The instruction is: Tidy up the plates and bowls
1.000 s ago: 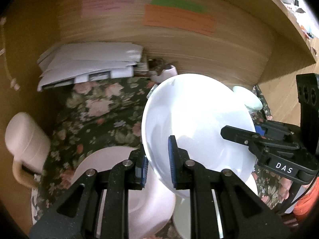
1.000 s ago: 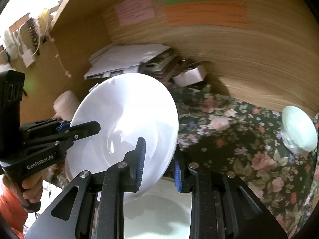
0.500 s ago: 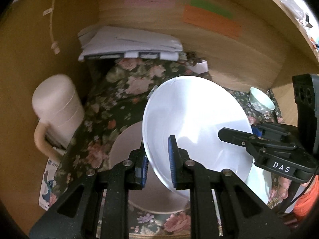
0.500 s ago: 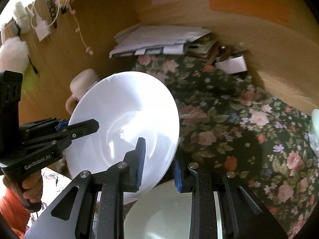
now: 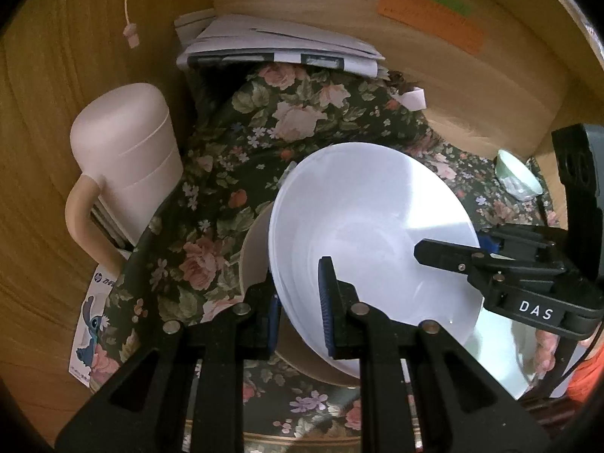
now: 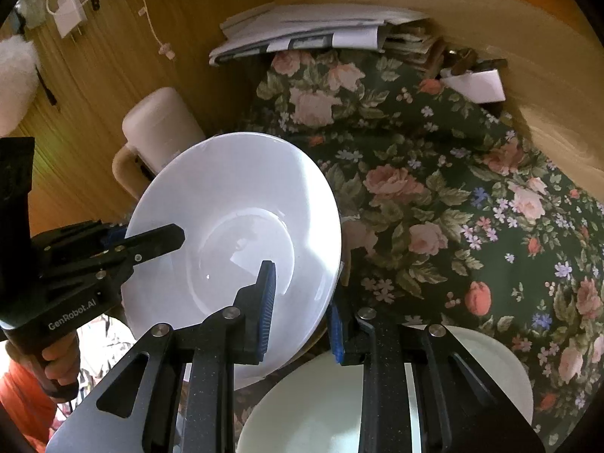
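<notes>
We see both grippers angled steeply down toward the worktop, meeting on one white plate [image 5: 362, 226] that they carry tilted between them. The left gripper [image 5: 300, 304] has its jaws clenched on the plate's near-left rim, one blue pad inside the dish and one behind it; the right gripper [image 6: 300, 304] bites the opposite rim the same way, jaws clamped with the rim between the pads. The plate hangs over the floral cloth [image 5: 226, 173], directly above a beige plate [image 5: 253, 256] lying flat on it; whether the two touch we cannot tell. The left wrist view alone shows a small pale green bowl [image 5: 517, 177] at the far right of the cloth, a cartoon sticker card [image 5: 88, 336] at the cloth's left edge, and coloured notes [image 5: 430, 19] on the wooden back panel. The right wrist view alone shows a bare hand [image 6: 60, 362] gripping the left gripper's handle beside an orange sleeve [image 6: 22, 400], a white charger plug [image 6: 70, 19] on the wall, and another white plate [image 6: 324, 404] lying under the right gripper. Both views show the pink jug [image 5: 128, 158] and the paper stack [image 5: 279, 45].
</notes>
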Tool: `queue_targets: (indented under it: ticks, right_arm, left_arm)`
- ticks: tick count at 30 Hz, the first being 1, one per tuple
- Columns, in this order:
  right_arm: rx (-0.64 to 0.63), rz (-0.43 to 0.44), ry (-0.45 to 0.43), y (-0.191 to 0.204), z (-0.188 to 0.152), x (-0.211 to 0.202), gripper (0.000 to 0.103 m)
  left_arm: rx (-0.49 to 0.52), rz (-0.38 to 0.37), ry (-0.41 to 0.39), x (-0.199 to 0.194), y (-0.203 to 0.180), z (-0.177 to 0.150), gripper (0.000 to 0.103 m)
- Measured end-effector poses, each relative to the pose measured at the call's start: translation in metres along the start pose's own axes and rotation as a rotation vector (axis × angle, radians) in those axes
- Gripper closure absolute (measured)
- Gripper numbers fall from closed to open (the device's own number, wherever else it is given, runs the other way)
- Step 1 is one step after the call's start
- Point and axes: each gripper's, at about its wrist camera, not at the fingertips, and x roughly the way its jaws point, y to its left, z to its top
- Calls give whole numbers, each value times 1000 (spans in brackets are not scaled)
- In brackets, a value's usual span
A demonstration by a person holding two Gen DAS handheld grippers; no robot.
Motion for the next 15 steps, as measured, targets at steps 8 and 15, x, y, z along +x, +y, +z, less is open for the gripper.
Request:
queue_targets:
  ticks: [8, 15]
  right_arm:
    - [-19, -2, 22, 2, -1, 9, 80]
    - [-53, -15, 19, 5, 1, 6, 78]
  left_arm:
    - [17, 27, 19, 9, 3, -6, 86]
    - [15, 37, 18, 11, 5, -8, 88]
